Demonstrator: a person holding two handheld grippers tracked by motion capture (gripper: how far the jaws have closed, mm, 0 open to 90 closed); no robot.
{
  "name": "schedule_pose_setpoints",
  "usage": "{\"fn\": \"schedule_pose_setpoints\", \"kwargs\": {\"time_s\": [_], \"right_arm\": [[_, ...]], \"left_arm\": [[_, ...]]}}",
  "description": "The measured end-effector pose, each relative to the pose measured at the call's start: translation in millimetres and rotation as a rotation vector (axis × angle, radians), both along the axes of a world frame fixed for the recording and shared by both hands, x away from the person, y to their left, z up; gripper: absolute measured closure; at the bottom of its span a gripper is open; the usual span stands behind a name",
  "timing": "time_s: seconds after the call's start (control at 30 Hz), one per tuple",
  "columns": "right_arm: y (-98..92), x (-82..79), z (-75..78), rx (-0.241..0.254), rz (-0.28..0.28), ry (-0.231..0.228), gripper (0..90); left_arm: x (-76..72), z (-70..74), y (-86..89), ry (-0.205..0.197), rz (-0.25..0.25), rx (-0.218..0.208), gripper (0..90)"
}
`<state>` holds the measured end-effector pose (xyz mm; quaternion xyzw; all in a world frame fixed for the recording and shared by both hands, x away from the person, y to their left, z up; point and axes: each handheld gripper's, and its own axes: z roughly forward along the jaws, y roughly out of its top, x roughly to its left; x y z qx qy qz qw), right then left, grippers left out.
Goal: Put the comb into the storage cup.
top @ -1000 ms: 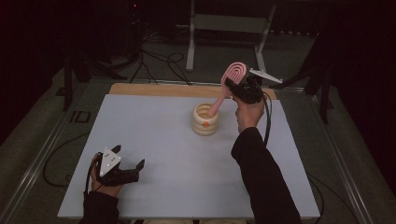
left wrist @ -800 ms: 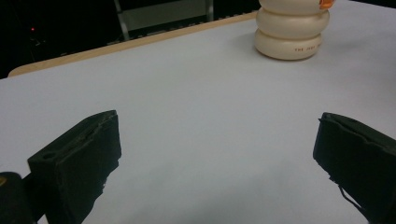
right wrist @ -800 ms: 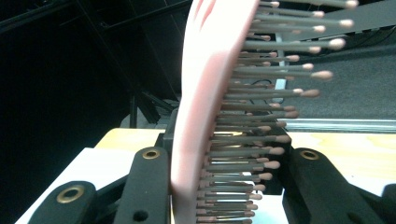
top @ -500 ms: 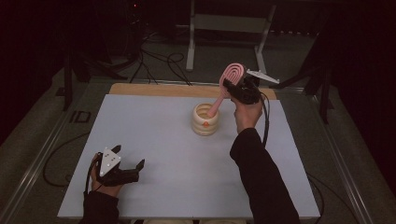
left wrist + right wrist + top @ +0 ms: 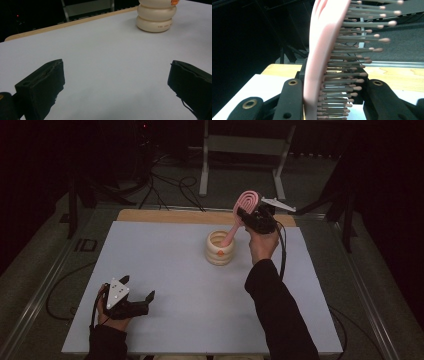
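Right gripper (image 5: pixel 248 215) clamping pink hairbrush (image 5: pixel 242 212), handle in cream holder (image 5: pixel 220 248)

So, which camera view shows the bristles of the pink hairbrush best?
The right gripper view: the pink hairbrush stands close between its jaws, bristles sharp. The high view shows its whole shape, handle in the cream holder, bristles too small.

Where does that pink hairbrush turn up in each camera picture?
High view: pink hairbrush right of centre, handle in the cream holder.
Left gripper view: not in it; holder top right.
Right gripper view: centre, between the jaws.
Shared landmark: the table's wooden far edge.
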<state>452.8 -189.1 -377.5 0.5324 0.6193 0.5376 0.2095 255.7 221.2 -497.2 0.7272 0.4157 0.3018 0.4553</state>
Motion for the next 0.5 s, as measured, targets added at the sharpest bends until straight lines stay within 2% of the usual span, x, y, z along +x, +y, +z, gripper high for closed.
{"fn": "schedule_pose_setpoints", "kwargs": {"time_s": [0.5], "right_arm": [[2.1,-1.3,-6.6,-0.008,-0.02,-0.006,63.8]], "left_arm": [[-0.1,0.0,-0.2,-0.001,-0.001,0.001,1.8]]}}
